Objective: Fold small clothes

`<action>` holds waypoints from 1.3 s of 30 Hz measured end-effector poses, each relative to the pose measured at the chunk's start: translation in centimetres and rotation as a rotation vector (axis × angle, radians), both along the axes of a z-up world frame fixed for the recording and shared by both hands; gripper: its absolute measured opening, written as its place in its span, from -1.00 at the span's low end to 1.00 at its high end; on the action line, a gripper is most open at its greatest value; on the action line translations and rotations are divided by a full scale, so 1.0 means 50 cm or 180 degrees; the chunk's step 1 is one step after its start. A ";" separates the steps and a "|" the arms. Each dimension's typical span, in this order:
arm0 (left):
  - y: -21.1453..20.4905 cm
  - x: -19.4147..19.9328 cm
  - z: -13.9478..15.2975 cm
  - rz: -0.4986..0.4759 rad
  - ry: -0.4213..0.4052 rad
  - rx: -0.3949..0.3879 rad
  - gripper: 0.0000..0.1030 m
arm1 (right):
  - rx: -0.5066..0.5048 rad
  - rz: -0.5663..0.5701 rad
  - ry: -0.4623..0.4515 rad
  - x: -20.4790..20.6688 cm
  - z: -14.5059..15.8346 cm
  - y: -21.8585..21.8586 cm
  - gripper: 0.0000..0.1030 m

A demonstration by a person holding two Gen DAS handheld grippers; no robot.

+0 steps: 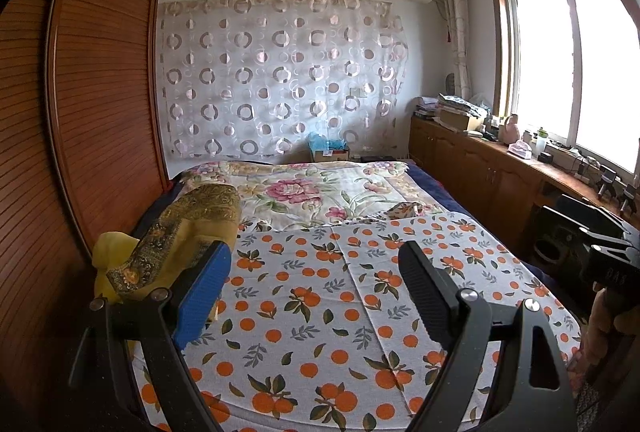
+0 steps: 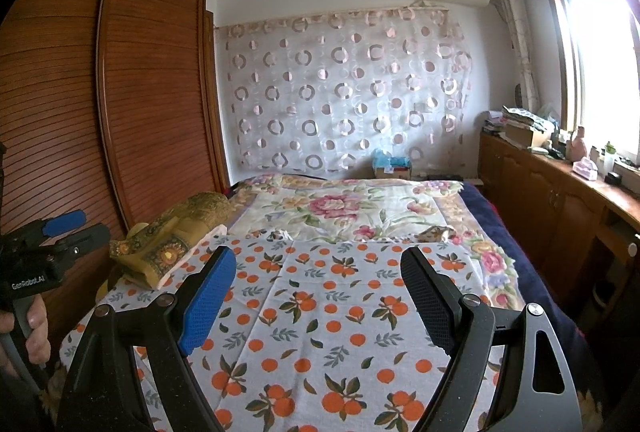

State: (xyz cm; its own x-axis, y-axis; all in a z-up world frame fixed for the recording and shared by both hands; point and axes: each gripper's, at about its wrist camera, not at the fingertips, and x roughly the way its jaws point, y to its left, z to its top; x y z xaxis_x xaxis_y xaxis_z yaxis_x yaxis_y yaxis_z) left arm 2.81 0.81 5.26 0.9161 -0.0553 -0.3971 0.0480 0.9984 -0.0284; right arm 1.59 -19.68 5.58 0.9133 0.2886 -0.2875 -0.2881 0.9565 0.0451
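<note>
Mustard-yellow patterned cloth (image 2: 168,248) lies bunched at the bed's (image 2: 532,272) left edge on the orange-print sheet (image 2: 320,312), folded or not I cannot tell, while my left claw (image 1: 316,296) and right claw (image 2: 320,296) gape wide, holding nothing.

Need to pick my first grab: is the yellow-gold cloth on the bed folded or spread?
Neither: the yellow-gold cloth lies bunched in a rumpled heap at the bed's left edge, not spread flat.

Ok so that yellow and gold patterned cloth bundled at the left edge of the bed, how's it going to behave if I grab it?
The yellow and gold patterned cloth lies in soft slumped folds, so it will probably droop and unfurl when lifted. It looks thin, likely light. Part hangs over the bed's left edge, so a push might slide it off.
</note>
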 end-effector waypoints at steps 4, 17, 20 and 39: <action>0.000 0.000 0.000 -0.0004 0.0003 -0.0003 0.67 | -0.0002 0.0001 0.0000 0.001 0.000 -0.003 0.66; -0.001 -0.001 -0.001 0.0002 -0.0005 -0.0005 0.67 | -0.0010 -0.0017 0.0010 0.000 0.007 -0.011 0.67; 0.000 -0.001 -0.001 0.0005 -0.0008 -0.0005 0.67 | -0.0014 -0.0015 0.0010 0.000 0.006 -0.012 0.67; 0.006 -0.003 0.003 0.0013 -0.0015 -0.0016 0.67 | 0.0001 -0.0010 0.0003 0.006 0.001 -0.023 0.67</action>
